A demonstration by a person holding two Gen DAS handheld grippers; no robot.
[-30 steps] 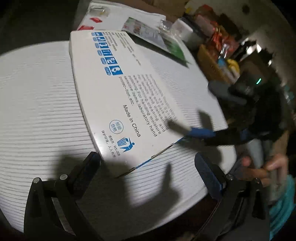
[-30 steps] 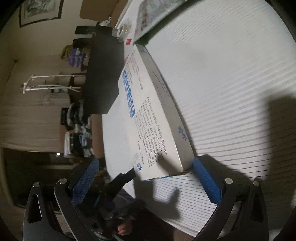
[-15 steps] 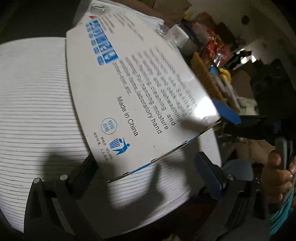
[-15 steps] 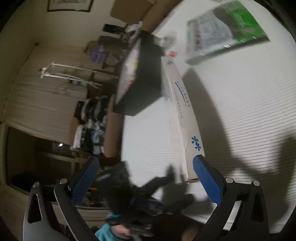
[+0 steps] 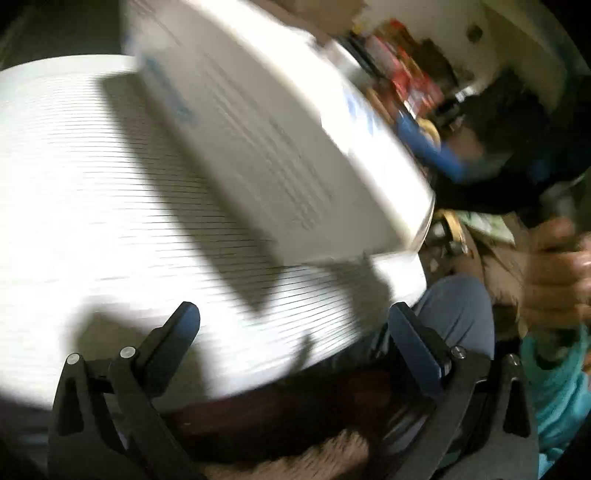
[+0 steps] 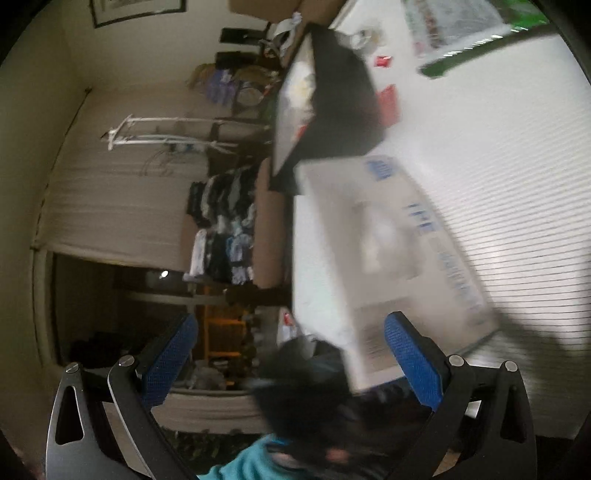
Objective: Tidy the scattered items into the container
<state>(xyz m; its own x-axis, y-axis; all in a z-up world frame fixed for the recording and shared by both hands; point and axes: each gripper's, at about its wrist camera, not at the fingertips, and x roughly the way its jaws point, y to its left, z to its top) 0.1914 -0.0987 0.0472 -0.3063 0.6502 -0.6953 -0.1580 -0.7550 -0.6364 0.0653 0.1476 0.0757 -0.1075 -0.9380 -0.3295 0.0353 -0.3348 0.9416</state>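
Observation:
A large white glove box with blue print (image 5: 280, 147) is tipped up off the white ribbed table (image 5: 92, 206), blurred by motion. It also shows in the right wrist view (image 6: 391, 258), standing on edge beside the right finger. My right gripper (image 6: 288, 354) is open, its right pad against the box's near corner. It shows in the left wrist view (image 5: 436, 151) as a blue finger against the box's far side. My left gripper (image 5: 291, 332) is open and empty over the table's near edge. The black container (image 6: 340, 107) stands beyond the box.
A green and white packet (image 6: 465, 29) and small red items (image 6: 388, 96) lie on the table past the container. Cluttered shelves (image 5: 410, 85) stand behind the table. The person's hand (image 5: 554, 273) and teal sleeve are at the right.
The box has gone from lying flat to tipped steeply on edge, lifted from its right side. The right gripper has swung round and up with it. The left gripper has barely moved.

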